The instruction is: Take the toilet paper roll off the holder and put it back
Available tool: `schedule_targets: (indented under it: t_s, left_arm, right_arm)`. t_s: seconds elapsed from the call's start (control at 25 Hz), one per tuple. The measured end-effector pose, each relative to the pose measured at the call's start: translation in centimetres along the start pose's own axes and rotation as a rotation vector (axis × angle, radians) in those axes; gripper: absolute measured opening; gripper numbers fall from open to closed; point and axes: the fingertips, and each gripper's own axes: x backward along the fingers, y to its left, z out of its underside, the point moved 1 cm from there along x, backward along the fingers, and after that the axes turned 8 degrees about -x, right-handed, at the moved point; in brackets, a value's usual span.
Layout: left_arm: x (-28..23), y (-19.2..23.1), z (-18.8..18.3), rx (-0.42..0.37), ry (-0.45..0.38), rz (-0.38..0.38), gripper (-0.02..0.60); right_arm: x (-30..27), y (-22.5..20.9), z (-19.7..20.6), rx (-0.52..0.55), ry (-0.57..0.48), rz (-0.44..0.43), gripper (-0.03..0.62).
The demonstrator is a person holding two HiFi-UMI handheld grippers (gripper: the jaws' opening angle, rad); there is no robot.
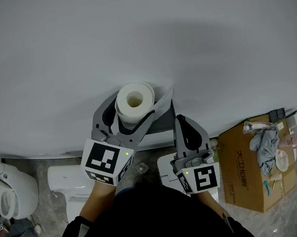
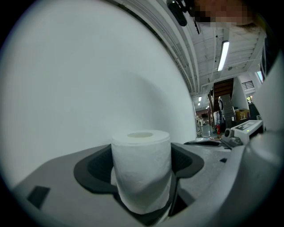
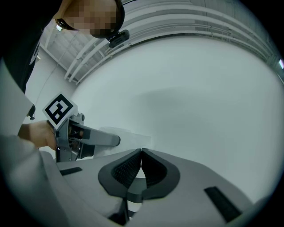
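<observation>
— Where is the roll?
— The left gripper [image 1: 134, 114] has the toilet paper roll [image 1: 134, 98] clamped between its fingers, held off the floor close to the white wall [image 1: 137, 35], hollow core upward.
— And to its right?
— The right gripper [image 3: 141, 153], just beside it and nearer, fingers pressed together on nothing. A cardboard box [image 1: 253, 172] stands further right.

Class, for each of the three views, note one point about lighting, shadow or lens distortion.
Head view: soft even light, a faint broad shadow on the white wall behind the toilet paper roll. Left gripper view: fisheye bends the wall's top edge into an arc; one strip light glares. Right gripper view: black vignette in the corners.
</observation>
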Motion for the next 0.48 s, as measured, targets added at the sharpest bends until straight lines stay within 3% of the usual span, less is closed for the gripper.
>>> schedule_targets:
  t_s: [0.48]
  left_arm:
    - [-0.4,-0.7,1.2,0.011,0.006,0.016,0.377]
  right_arm:
    - [0.1,-0.1,0.1,0.0,0.003,0.003,0.023]
